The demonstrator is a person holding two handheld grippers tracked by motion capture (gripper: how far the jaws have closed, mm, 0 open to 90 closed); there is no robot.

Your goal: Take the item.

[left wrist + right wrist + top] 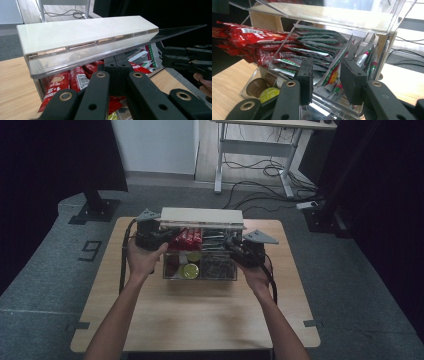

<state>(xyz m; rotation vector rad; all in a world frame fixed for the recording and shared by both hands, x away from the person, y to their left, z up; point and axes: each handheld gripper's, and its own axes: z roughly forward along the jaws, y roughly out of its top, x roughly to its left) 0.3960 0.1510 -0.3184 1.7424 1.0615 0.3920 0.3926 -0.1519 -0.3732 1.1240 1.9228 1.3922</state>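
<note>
Grey carpet [45, 270] surrounds a light wooden table [200, 320], with a white-framed desk [260, 145] and loose black cables [260, 185] on the floor at twelve o'clock in the high view. Toward the table's twelve o'clock edge stands a clear acrylic organiser box [200, 262] with a cream-white flat lid [201, 216] [82, 32] raised above its compartments.

Red instant-coffee stick sachets [188, 239] [75, 80] [254, 42] fill the upper compartment on the nine o'clock side. White and green sachets [217, 240] [324, 52] lie in the upper compartment beside them at three o'clock. Round coffee capsules [190, 270] [265, 90], one yellow-green and others brown, sit in the lower front section.

At the box's nine o'clock end, the person's left hand [142, 260] holds the left gripper [167, 236] [115, 68]. In the left gripper view its jaws are pressed together just under the lid's front edge, with nothing visible between them.

At three o'clock, the right hand [257, 272] holds the right gripper [231, 247] [325, 80]. Its jaws stand parted at the front of the box, and a white and green sachet shows in the gap between the pads; whether they touch it I cannot tell.
</note>
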